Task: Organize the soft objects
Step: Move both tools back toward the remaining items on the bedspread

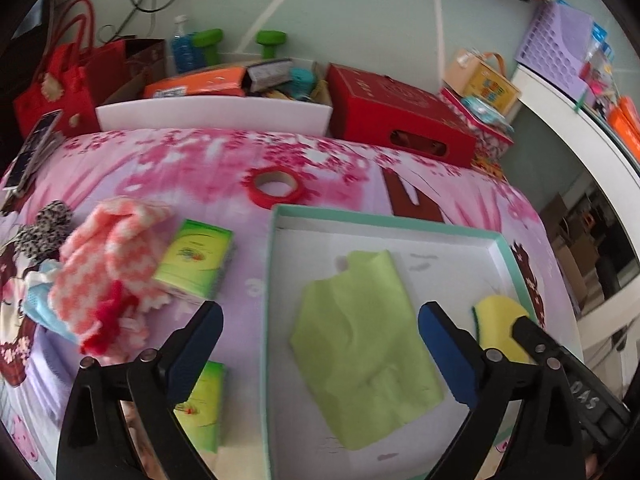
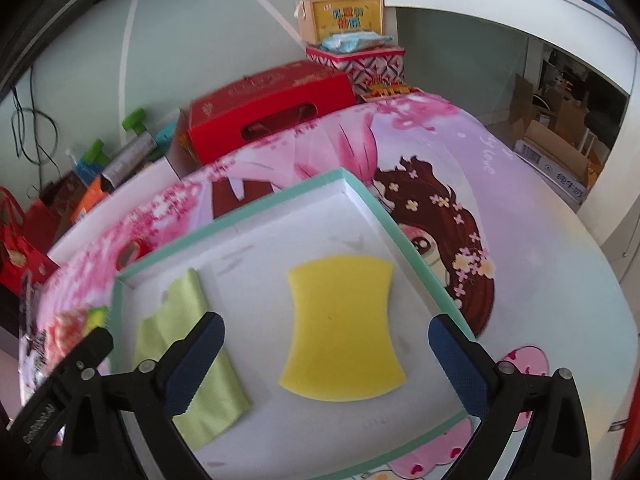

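Note:
A shallow white box with a teal rim [image 1: 276, 280] [image 2: 384, 220] lies on the pink bedspread. Inside it lie a green cloth [image 1: 360, 348] [image 2: 192, 360] and a yellow sponge [image 2: 344, 328] [image 1: 500, 320]. My left gripper [image 1: 320, 344] is open and empty above the box's left part, over the green cloth. My right gripper [image 2: 326, 364] is open and empty above the sponge. Left of the box lie a pink-and-white knitted cloth [image 1: 108, 256], a leopard-print item [image 1: 48, 224], a blue cloth [image 1: 40, 300] and two green tissue packs [image 1: 196, 260] [image 1: 200, 404].
A red tape roll [image 1: 276, 188] lies on the bed behind the box. A red carton [image 1: 396, 116] [image 2: 272, 104], a white bin of goods [image 1: 216, 116], red bags [image 1: 60, 80] and stacked boxes [image 2: 348, 28] line the wall. A white desk [image 1: 568, 120] stands right.

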